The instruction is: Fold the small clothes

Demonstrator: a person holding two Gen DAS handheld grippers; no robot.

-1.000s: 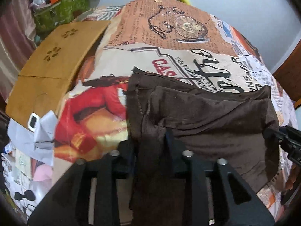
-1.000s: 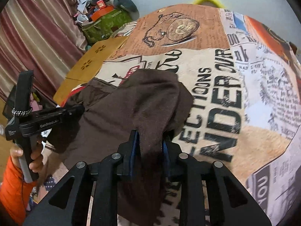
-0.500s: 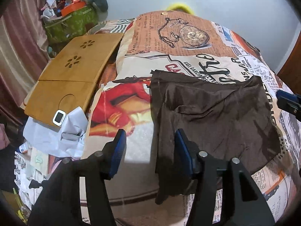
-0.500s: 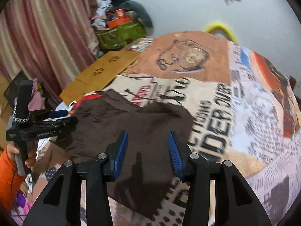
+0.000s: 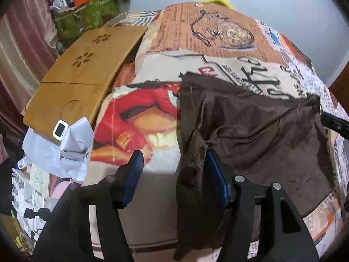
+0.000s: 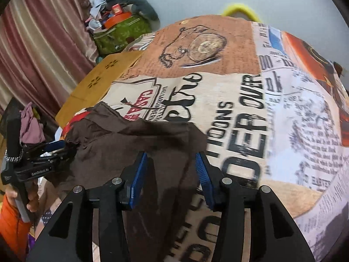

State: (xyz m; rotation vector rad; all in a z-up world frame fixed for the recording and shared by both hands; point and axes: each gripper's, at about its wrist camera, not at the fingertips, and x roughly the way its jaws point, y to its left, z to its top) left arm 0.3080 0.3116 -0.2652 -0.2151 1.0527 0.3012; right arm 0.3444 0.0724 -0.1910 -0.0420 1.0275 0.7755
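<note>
A dark brown garment (image 5: 257,135) lies spread on the newspaper-print bedspread (image 5: 218,35); it also shows in the right wrist view (image 6: 135,144). My left gripper (image 5: 174,163) is open, its jaws wide apart at the garment's left edge, where a raised fold of cloth stands against the right finger. My right gripper (image 6: 170,168) is open over the garment's right edge, its blue pads (image 6: 201,172) apart. The left gripper also appears in the right wrist view (image 6: 63,148), at the garment's far left side.
A wooden lap tray (image 5: 87,69) lies left of the bed with a small white device (image 5: 60,128) and grey paper (image 5: 65,148) on it. A green bag of clutter (image 6: 122,32) and curtains (image 6: 39,39) stand behind. A yellow hoop (image 6: 240,8) is behind the bed.
Both grippers were shut on the brown garment a second ago; both opened and let it go. The garment now lies spread flatter, and the left gripper has closed in on its left edge.
</note>
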